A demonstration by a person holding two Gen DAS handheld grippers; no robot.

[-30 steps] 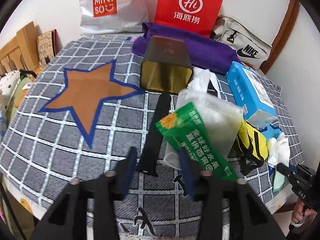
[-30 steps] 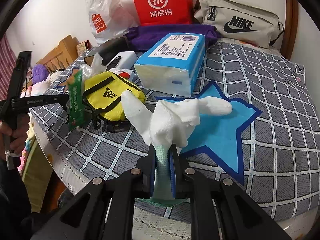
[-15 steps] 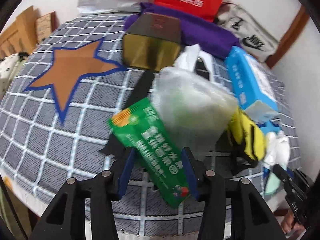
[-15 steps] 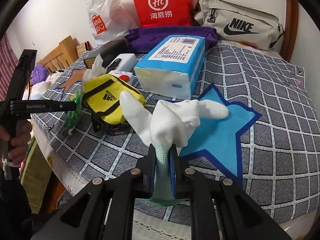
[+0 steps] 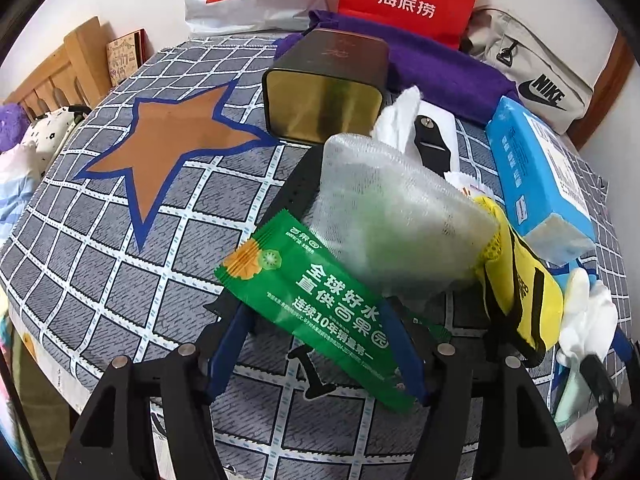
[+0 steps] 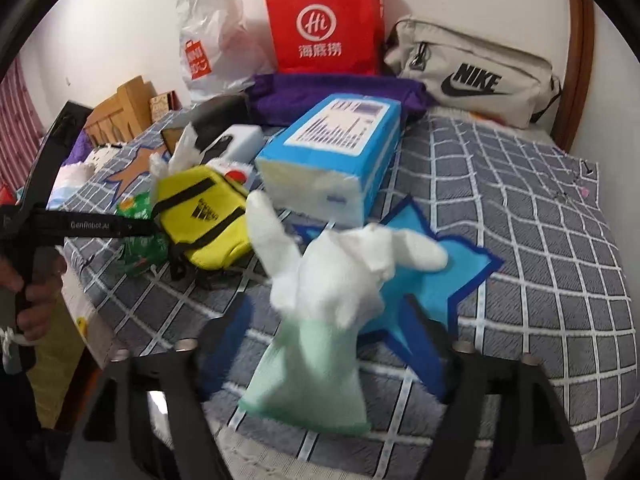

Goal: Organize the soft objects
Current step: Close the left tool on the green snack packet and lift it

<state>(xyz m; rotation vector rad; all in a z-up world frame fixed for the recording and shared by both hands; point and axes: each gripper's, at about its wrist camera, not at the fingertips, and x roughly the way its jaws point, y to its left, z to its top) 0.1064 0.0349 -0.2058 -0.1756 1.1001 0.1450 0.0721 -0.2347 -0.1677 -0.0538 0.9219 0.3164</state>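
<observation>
In the left wrist view my left gripper (image 5: 316, 344) is open, its blue fingers wide apart around a green-labelled clear packet (image 5: 320, 304) with a white mesh pad (image 5: 396, 224); whether the packet rests on the bed or touches a finger I cannot tell. In the right wrist view my right gripper (image 6: 324, 344) is open, and the white-and-mint glove (image 6: 332, 304) sits loose between its spread fingers, over the blue star patch (image 6: 440, 284). A yellow pouch (image 6: 204, 216) lies to its left.
On the checked bedspread (image 5: 120, 260) lie a gold tin (image 5: 324, 92), a blue tissue pack (image 6: 332, 156), a purple cloth (image 6: 336, 92), a black strap (image 5: 296, 192). A Nike bag (image 6: 472, 76), red bag (image 6: 324, 28) and Miniso bag (image 6: 212, 40) line the wall.
The right gripper has opened and let go of the glove. The left gripper has moved forward around the green packet, which now lies between its open fingers.
</observation>
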